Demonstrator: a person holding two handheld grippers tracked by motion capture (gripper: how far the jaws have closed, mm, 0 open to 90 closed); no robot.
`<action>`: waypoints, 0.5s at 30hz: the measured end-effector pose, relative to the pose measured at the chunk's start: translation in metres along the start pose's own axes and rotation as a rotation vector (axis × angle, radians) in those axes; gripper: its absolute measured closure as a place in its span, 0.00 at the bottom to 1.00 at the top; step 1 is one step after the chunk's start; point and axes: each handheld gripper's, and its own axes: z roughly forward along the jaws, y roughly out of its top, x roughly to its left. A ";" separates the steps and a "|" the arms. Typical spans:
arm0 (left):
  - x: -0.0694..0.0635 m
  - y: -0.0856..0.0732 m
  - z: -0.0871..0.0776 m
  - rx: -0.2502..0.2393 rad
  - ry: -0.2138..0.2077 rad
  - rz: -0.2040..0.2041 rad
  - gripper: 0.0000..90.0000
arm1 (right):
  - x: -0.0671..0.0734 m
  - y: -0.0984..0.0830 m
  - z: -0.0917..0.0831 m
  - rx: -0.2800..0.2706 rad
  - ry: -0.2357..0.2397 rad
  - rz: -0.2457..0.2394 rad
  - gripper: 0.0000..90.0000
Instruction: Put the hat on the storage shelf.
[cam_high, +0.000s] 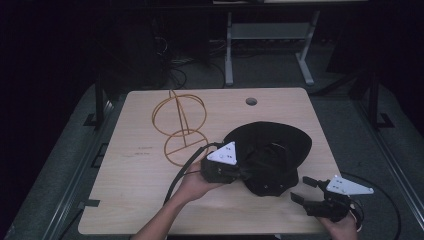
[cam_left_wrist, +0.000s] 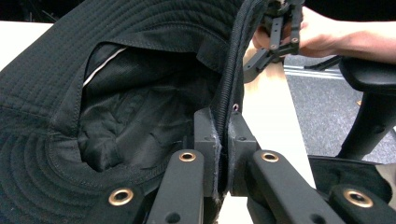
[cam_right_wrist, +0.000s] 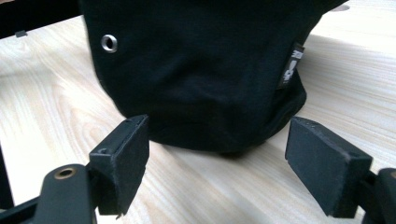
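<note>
Black bucket hat (cam_high: 270, 150): lay on the wooden table (cam_high: 135, 200), right of centre, beside a gold wire stand (cam_high: 179, 125). Left gripper (cam_left_wrist: 223, 140): jaws pinched together on the hat's brim edge. Right gripper (cam_right_wrist: 217, 158): jaws stood apart, near the hat's crown, not touching it.

High view: we record a dim, underexposed frame; the bench (cam_high: 145, 165) alone catches soft overhead light, and the room behind falls to near black; the black hat (cam_high: 272, 150) reads as a flat dark mass, little detail; mild grain throughout. Left gripper view: we note brighter, even light; stitching on the hat sharp; the near jaws slightly soft; the bench at upper left washed pale. Right gripper view: we note bright bench grain; the jaws blurred at close range; a soft shadow beneath the hat.
</note>
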 end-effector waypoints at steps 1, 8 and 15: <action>0.000 0.000 0.000 0.000 0.000 0.000 0.95 | 0.000 0.000 0.000 0.000 0.000 0.000 0.24; 0.000 0.001 -0.006 -0.053 -0.027 -0.024 0.95 | -0.006 0.004 0.009 0.015 0.020 -0.012 0.30; 0.000 0.003 -0.009 -0.083 -0.042 -0.031 0.95 | -0.007 0.005 0.011 -0.005 0.038 -0.015 0.37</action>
